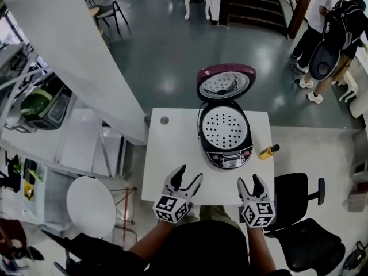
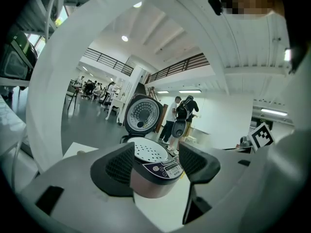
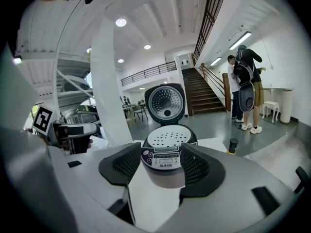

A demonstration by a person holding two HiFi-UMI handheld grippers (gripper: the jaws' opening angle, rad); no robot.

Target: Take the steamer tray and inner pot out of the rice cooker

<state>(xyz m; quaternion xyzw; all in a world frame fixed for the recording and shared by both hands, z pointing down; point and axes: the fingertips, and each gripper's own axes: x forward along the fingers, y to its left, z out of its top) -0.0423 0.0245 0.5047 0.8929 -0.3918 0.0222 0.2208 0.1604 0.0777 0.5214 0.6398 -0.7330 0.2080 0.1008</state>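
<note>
A dark rice cooker [image 1: 225, 145] stands on the white table [image 1: 172, 165] with its maroon lid [image 1: 225, 83] swung up and back. A white perforated steamer tray [image 1: 223, 127] sits in its mouth; the inner pot beneath is hidden. My left gripper [image 1: 188, 177] hovers open over the table's near edge, left of the cooker's front. My right gripper [image 1: 250, 184] is open too, just right of the control panel [image 1: 227, 161]. In the left gripper view the cooker [image 2: 154, 171] shows between the open left gripper [image 2: 156, 164]. In the right gripper view the tray [image 3: 170, 136] lies beyond the open right gripper [image 3: 161, 166].
A small yellow bottle with a dark cap [image 1: 268, 151] lies on the table right of the cooker. A round hole [image 1: 164, 120] marks the table's far left corner. A black office chair [image 1: 299, 223] stands at the right, a white round stool [image 1: 91, 206] at the left. Two people [image 1: 325, 33] stand far right.
</note>
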